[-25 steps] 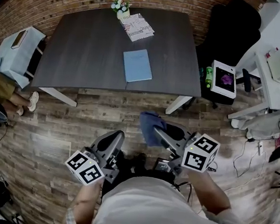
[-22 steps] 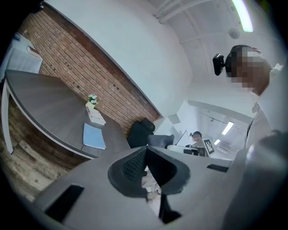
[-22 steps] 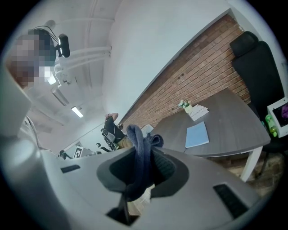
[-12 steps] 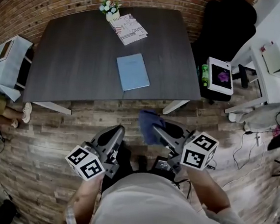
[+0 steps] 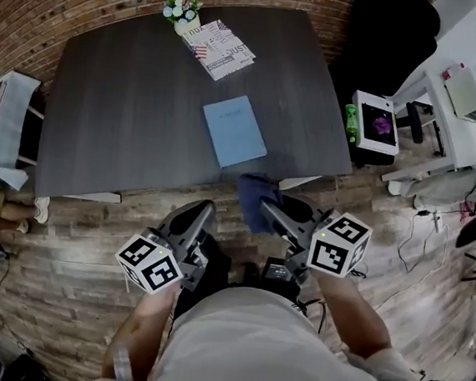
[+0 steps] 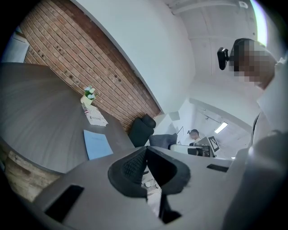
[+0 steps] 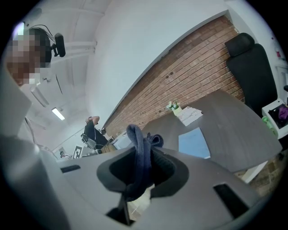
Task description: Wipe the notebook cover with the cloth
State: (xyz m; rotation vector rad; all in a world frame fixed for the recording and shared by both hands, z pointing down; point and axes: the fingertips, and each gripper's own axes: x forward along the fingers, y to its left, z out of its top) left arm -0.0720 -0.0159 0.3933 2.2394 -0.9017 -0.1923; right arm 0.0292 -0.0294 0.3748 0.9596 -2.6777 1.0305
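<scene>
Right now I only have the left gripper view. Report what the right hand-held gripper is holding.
Observer: The right hand-held gripper is shut on a dark blue fabric cloth, which sticks out past its jaws.
Operator: Tell me where that cloth sits relative to the light blue rectangular notebook.
Observer: In the head view the cloth is held about level with the near edge of the dark wooden table. It is apart from the notebook, which lies flat on the table just beyond that edge.
</scene>
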